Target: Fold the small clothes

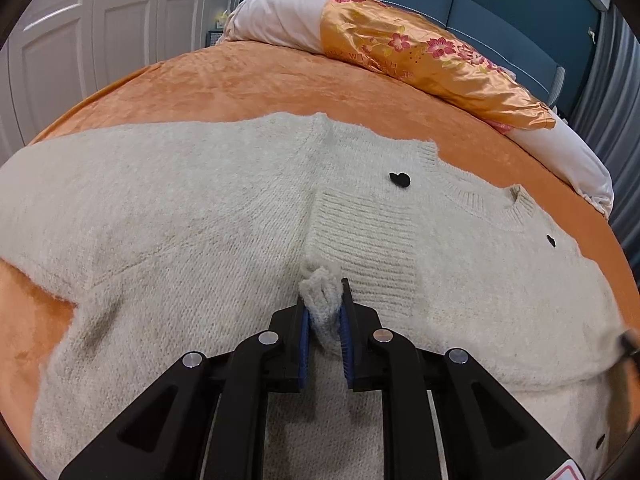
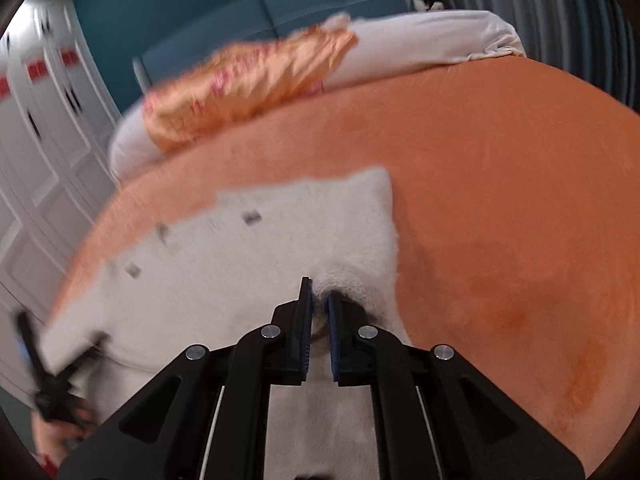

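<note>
A cream knit sweater (image 1: 180,208) with small black buttons lies spread on an orange bed cover (image 1: 248,80). My left gripper (image 1: 324,300) is shut on a bunched fold of the sweater near a ribbed cuff lying across its middle. In the right wrist view, which is blurred, the sweater (image 2: 248,256) also shows, and my right gripper (image 2: 318,300) is shut on its edge near the right side. The left gripper (image 2: 44,364) shows at that view's left edge.
A white pillow (image 1: 276,20) with an orange floral satin cloth (image 1: 420,56) lies along the head of the bed by a blue headboard (image 1: 500,20). White wardrobe doors (image 1: 100,20) stand to the left. Bare orange cover (image 2: 500,200) stretches right of the sweater.
</note>
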